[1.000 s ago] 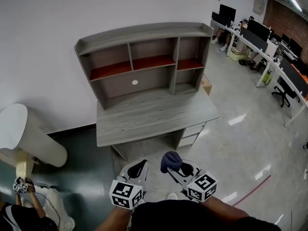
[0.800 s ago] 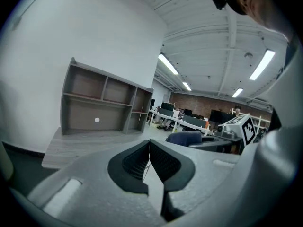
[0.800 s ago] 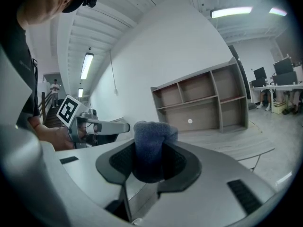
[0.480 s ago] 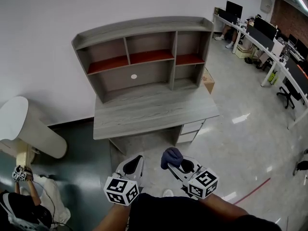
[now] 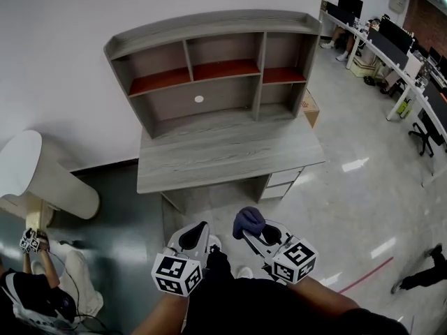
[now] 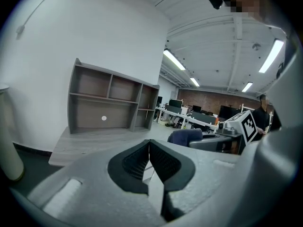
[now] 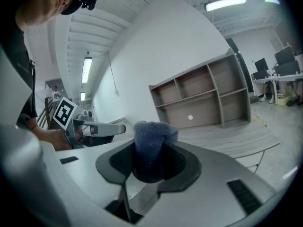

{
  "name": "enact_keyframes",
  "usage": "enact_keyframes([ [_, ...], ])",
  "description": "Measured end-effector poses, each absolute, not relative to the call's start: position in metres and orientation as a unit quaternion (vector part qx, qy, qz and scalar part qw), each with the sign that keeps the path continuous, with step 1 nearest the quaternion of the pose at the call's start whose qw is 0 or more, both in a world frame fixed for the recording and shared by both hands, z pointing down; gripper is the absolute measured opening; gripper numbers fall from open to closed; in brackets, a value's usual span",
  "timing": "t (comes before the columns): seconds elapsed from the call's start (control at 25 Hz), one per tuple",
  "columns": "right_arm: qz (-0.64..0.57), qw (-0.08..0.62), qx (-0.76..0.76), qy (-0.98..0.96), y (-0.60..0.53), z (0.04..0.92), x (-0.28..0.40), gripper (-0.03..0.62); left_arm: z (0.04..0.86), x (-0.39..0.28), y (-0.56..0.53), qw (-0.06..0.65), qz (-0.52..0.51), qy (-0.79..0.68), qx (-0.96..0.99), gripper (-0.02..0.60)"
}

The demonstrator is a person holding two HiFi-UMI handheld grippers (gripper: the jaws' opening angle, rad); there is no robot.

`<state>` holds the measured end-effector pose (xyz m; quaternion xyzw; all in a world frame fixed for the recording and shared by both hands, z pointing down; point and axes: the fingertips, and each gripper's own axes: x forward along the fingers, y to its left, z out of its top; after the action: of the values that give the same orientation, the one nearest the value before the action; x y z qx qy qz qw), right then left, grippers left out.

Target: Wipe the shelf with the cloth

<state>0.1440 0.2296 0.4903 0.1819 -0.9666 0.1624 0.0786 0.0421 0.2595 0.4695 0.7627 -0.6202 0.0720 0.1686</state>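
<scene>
Bulging fuzzy blue cloth (image 7: 152,143) clamped in right gripper (image 7: 150,157) fingers; left gripper (image 6: 149,151) fingers together

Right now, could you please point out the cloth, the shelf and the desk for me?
cloth (image 7: 154,148): right gripper view, its bunched blue middle.
shelf (image 5: 209,26): head view, its grey top board.
desk (image 5: 223,152): head view, a bare part of its top.
</scene>
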Motion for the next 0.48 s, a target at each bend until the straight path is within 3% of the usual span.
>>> enact_keyframes([
  [0.48,0.174,0.095,0.215,-0.956,0.144,0.497,0.097,0.137,0.474,-0.012,0.166,0.176,0.069,-0.603,0.775,0.010],
])
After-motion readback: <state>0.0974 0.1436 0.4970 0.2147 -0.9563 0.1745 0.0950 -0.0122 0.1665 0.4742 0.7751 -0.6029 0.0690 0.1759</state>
